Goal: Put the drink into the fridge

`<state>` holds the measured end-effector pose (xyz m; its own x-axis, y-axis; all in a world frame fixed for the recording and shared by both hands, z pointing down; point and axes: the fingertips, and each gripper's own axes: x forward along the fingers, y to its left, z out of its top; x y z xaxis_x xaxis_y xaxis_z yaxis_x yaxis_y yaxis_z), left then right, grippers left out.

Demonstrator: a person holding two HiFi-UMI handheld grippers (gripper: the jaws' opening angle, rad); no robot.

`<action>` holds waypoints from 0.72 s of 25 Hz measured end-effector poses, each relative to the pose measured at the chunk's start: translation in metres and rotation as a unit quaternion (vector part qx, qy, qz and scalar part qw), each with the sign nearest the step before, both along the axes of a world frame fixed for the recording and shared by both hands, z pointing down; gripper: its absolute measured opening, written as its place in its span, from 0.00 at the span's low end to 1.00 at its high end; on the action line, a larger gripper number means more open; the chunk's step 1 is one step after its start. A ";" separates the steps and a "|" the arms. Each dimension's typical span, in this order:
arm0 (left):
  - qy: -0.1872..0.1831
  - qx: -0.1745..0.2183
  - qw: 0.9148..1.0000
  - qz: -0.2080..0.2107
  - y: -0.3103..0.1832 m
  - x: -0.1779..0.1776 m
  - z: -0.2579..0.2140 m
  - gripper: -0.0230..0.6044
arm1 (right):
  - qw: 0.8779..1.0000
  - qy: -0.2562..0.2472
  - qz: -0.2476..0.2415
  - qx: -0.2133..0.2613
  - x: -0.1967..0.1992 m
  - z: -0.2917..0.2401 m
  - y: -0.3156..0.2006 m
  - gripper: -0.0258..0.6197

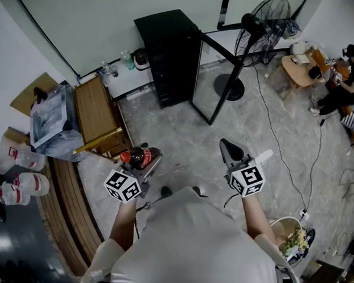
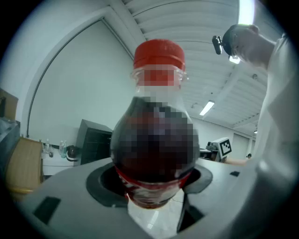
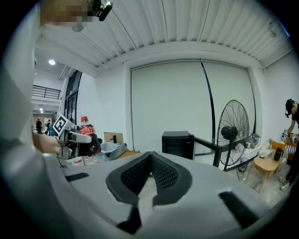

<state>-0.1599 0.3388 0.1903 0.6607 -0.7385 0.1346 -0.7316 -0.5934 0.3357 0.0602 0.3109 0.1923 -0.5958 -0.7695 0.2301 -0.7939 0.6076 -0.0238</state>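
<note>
The drink is a dark cola bottle point(image 1: 140, 158) with a red cap. My left gripper point(image 1: 145, 161) is shut on it, low at the left of the head view. In the left gripper view the bottle point(image 2: 156, 140) stands upright and fills the middle, with the jaws closed round its lower body. My right gripper point(image 1: 231, 151) is shut with nothing in it, and its pads point(image 3: 161, 173) meet at the tips. The black fridge point(image 1: 168, 56) stands by the far wall with its glass door point(image 1: 211, 80) swung open. It also shows as the fridge point(image 3: 179, 144) past the right jaws.
A standing fan point(image 1: 263, 25) is right of the fridge, with a cable trailing over the floor. A wooden table point(image 1: 98, 113) and plastic box point(image 1: 49, 122) stand at left, with water jugs point(image 1: 22, 183) beyond. A seated person point(image 1: 347, 82) is far right. A bin point(image 1: 290, 238) stands near my right side.
</note>
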 end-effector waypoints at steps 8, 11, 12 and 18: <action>0.008 0.008 1.000 0.002 0.001 0.003 0.009 0.51 | 1.000 0.000 0.000 0.003 0.007 -0.001 -0.001 0.03; 0.008 0.011 1.000 0.003 0.002 0.007 0.010 0.51 | 1.000 -0.002 -0.002 0.005 0.010 -0.002 -0.001 0.03; 0.007 0.011 1.000 0.004 0.002 0.009 0.010 0.51 | 1.000 -0.004 -0.001 0.005 0.011 -0.002 -0.001 0.03; 0.005 0.010 1.000 -0.001 0.004 0.020 0.007 0.51 | 1.000 -0.011 0.003 0.002 0.026 -0.003 -0.003 0.04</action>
